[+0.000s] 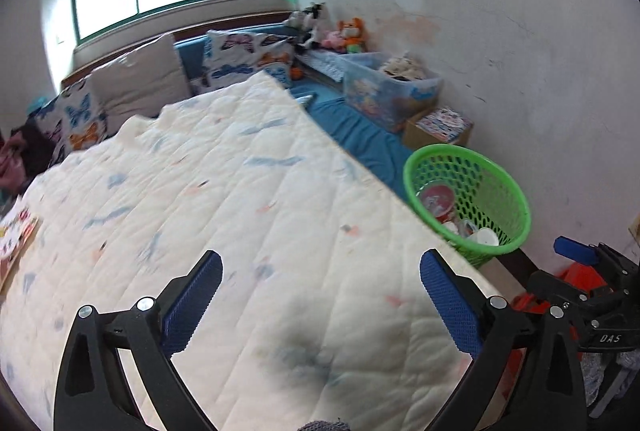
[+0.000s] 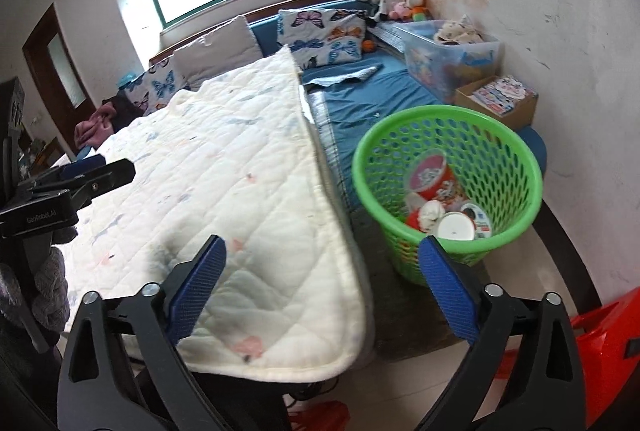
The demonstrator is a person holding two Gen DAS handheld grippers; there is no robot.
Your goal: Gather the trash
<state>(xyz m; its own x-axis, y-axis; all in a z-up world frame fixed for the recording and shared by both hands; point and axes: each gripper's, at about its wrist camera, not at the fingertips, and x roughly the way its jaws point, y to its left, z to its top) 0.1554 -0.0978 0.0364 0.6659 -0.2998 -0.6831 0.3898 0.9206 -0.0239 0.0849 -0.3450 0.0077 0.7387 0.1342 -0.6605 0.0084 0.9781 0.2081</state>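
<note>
1. Trash sits gathered in the green perforated basket (image 2: 448, 191), which stands on the blue sheet (image 2: 372, 99) at the bed's edge, just beside the white quilt (image 2: 224, 167); inside are a red-and-white snack cup (image 2: 434, 177), a white cup (image 2: 456, 225) lying on its side and other small packaging that is hard to tell apart
2. The left gripper (image 1: 320, 307) hangs over the quilt with its blue pads spread wide and nothing between them
3. The right gripper (image 2: 322, 291) points down between the quilt's edge and the basket, jaws equally wide, also holding nothing
4. The basket's place within reach of both tongs suggests it serves as the drop point, and the empty, open jaws fit a moment just after a drop or before a search for more
5. No loose litter shows on the quilt, so the collecting looks far along
</note>
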